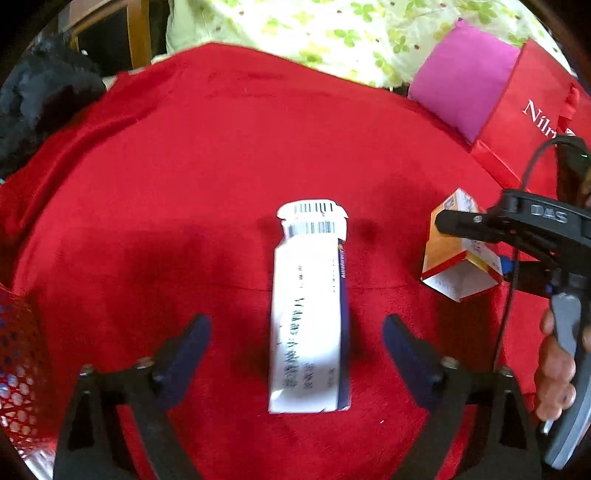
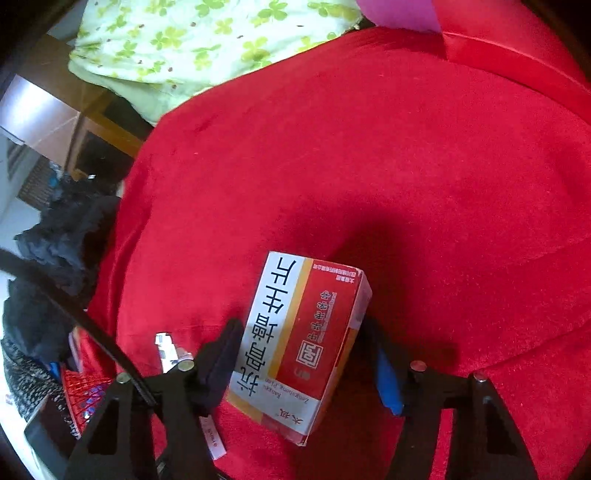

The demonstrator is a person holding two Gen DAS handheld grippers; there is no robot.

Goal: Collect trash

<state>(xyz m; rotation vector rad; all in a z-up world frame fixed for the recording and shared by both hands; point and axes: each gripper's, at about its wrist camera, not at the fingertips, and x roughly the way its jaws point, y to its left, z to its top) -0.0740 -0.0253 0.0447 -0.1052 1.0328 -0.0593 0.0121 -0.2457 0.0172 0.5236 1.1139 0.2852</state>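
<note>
Red cloth [image 1: 184, 166], white box [image 1: 308, 332] with barcodes, red-white-orange box [image 2: 299, 347], green-clover fabric [image 1: 314, 29], magenta cushion [image 1: 461, 74]

The left gripper [image 1: 297, 332] tilts steeply downward, jaws spread wide with nothing pressed between them. The right gripper [image 2: 303, 354] tilts down too, its left pad touching a carton, a hand [image 1: 557, 369] gripping its handle.

I am counting two cardboard cartons on the red cloth [image 1: 184, 155]: one long white carton [image 1: 310, 317] lying between my left fingers, and one red-and-white medicine box [image 2: 299, 347] sitting between my right fingers. I am seeing one red mesh basket [image 1: 16, 354] off to the outside of my left fingers, one red paper bag [image 1: 532, 110] beyond my right fingers, and one magenta cushion [image 1: 465, 74] past that bag. I am also counting one green floral sheet [image 1: 314, 29] far ahead of both pairs of fingers.
</note>
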